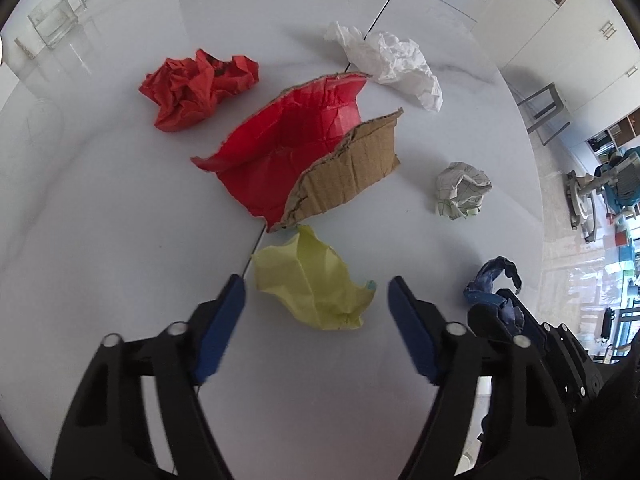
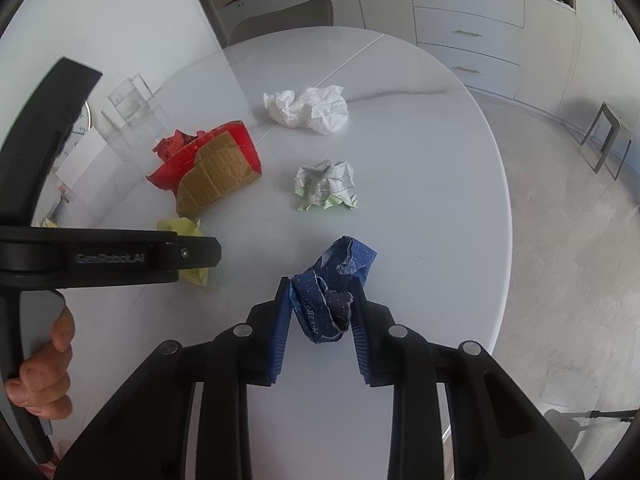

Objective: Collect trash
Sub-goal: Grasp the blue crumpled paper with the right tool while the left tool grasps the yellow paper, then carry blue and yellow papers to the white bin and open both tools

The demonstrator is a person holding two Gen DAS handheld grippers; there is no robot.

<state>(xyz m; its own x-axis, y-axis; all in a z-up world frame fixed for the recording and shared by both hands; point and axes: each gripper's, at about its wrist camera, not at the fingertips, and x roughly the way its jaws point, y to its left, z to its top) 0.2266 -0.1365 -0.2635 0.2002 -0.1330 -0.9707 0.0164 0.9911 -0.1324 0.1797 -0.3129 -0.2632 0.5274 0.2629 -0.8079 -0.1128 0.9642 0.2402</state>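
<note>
Blue pads of the right gripper (image 2: pixel 320 300) press both sides of a crumpled blue paper wad (image 2: pixel 332 284); jaws narrowed onto it, wad resting on the white table (image 2: pixel 420 240) w/ its upper part sticking out past the fingertips.

Left gripper (image 1: pixel 312 292): jaws partly spread, straddling a crumpled yellow paper (image 1: pixel 312 284). Pads stand clear of it on both sides, no contact visible, so nothing is held. Yellow paper lies flat on the table directly between and just ahead of the fingertips. In the right wrist view, the left gripper body sits to the left of the right claw, w/ a hand (image 2: pixel 44 372) on its grip.

Beyond the left claw, approx. straight ahead: torn cardboard piece (image 1: pixel 304 152), red on one face, brown corrugated on the other, folded up at its edges, its near corner just beside the yellow paper. Ahead-right of the left claw: printed paper ball (image 1: pixel 462 190), white w/ green marks, well apart from the cardboard. Same ball lies straight ahead of the right claw, past the blue wad.

Farther out: crumpled red paper (image 1: pixel 200 86) ahead-left of the left claw, behind the cardboard; crumpled white paper (image 1: pixel 392 64) ahead-right, near the cardboard's far edge.

Far left at table edge: clear glass container (image 1: pixel 56 20).
</note>
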